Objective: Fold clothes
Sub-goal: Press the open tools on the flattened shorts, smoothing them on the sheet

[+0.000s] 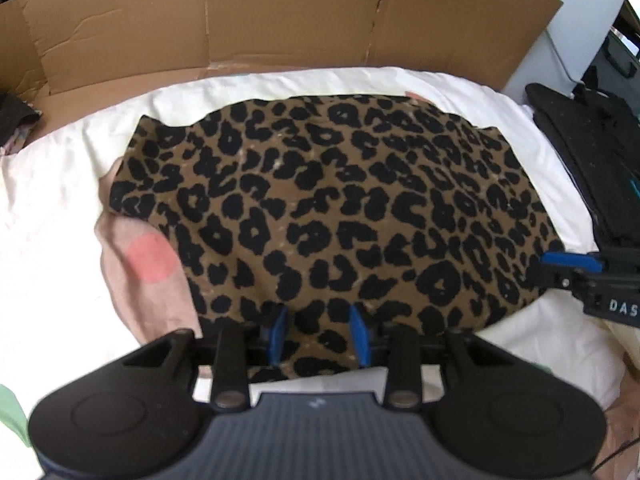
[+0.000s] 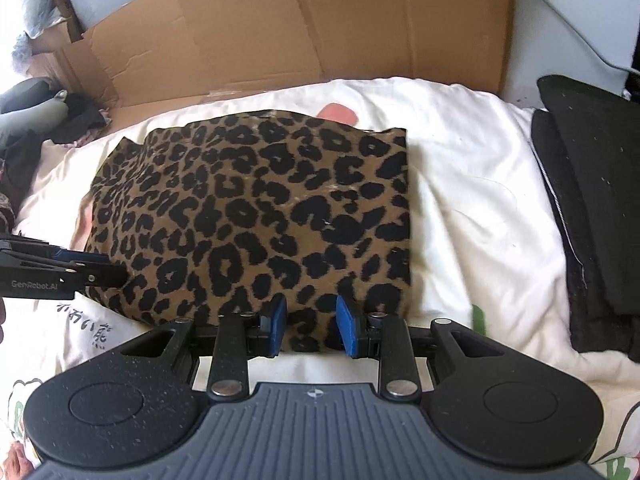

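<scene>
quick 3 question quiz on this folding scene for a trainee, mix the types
1. True or false: the leopard-print garment lies on a white quilt.
2. What stands upright behind the bed? A) cardboard sheet B) mirror C) curtain
3. Fill in: both the left claw and the right claw sit at the garment's ____ edge, fabric between their blue pads.

Key: 1 true; 2 A; 3 near. Whether the pads actually pinch the fabric cannot be told.
</scene>
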The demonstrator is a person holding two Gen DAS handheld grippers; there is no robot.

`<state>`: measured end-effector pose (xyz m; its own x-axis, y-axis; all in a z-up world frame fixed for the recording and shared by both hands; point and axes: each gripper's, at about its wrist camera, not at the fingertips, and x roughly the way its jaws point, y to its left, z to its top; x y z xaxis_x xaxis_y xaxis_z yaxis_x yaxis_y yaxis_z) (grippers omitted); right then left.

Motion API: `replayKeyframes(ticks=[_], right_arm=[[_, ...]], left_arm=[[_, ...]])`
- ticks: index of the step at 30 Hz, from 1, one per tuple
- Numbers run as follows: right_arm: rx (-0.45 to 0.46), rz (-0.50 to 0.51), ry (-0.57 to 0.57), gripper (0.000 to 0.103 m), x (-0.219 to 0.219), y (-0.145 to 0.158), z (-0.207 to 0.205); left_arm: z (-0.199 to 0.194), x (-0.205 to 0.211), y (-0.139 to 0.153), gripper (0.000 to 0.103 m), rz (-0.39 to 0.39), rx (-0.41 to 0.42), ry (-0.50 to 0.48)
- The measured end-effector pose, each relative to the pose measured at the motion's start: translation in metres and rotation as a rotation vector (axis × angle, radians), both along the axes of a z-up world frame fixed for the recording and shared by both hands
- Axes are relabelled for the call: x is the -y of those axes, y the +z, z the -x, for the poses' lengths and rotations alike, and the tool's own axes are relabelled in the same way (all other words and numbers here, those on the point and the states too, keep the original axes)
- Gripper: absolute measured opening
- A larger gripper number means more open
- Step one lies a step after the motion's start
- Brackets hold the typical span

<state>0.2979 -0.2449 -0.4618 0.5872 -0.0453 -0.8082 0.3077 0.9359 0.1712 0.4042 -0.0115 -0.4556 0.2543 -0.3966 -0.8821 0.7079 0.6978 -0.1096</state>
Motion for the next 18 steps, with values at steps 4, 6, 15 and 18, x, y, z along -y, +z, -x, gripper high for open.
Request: replayKeyframes(ticks=[4, 6, 15, 18], right_arm=[[-0.006, 0.01, -0.006, 0.034, 0.005, 0.0, 0.004], [-0.01, 0.012, -0.007, 0.034, 0.007, 0.0, 0.005], [-0.036, -0.013, -0.097, 0.034, 0.023, 0.005, 0.017], [-0.014, -0.085, -0.144, 0.034, 0.031, 0.01, 0.026]], left_arm=[[-0.006, -0.01, -0.002, 0.037, -0.009, -0.001, 0.03], [-0.009, -0.016, -0.003, 0.037, -0.015, -0.002, 0.047], [-0.014, -0.04, 0.005, 0.037, -0.03, -0.008, 0.092], [-0.015, -0.047, 0.012, 0.037, -0.022, -0.017, 0.109]])
